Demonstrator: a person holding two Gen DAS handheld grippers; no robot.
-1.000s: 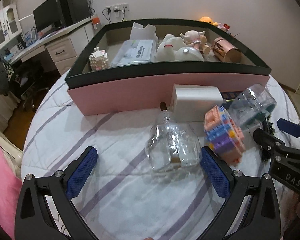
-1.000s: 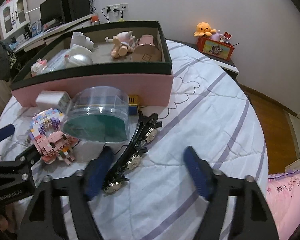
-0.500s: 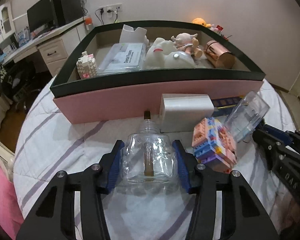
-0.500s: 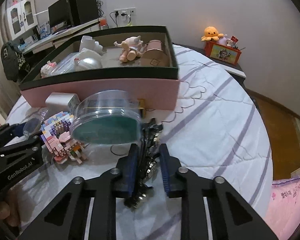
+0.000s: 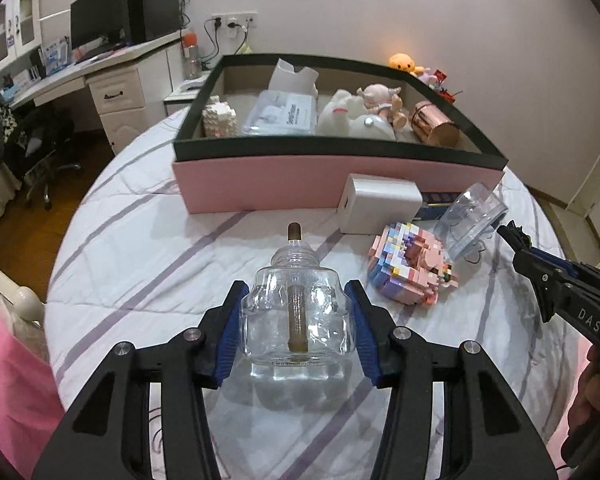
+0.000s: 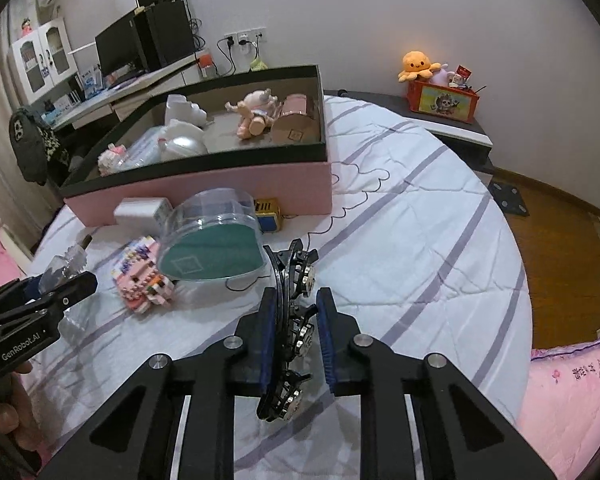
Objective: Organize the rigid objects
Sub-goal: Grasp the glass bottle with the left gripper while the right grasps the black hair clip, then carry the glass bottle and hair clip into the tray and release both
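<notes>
Left tool (image 5: 295, 322) clamped on glass bottle (image 5: 296, 316); right tool (image 6: 293, 334) clamped on jewelled black band (image 6: 290, 320) — orange plush (image 6: 418, 65) clear only there

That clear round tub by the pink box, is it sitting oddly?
Yes. The clear tub is tipped on its side, green base facing out, leaning among the block toy and white box on the bed rather than standing upright.

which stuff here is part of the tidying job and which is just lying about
Job: glass bottle in left gripper; black studded piece in right gripper; brick model; clear case; white box; pink tray.
Lying about: octopus plush; monitor.
</notes>
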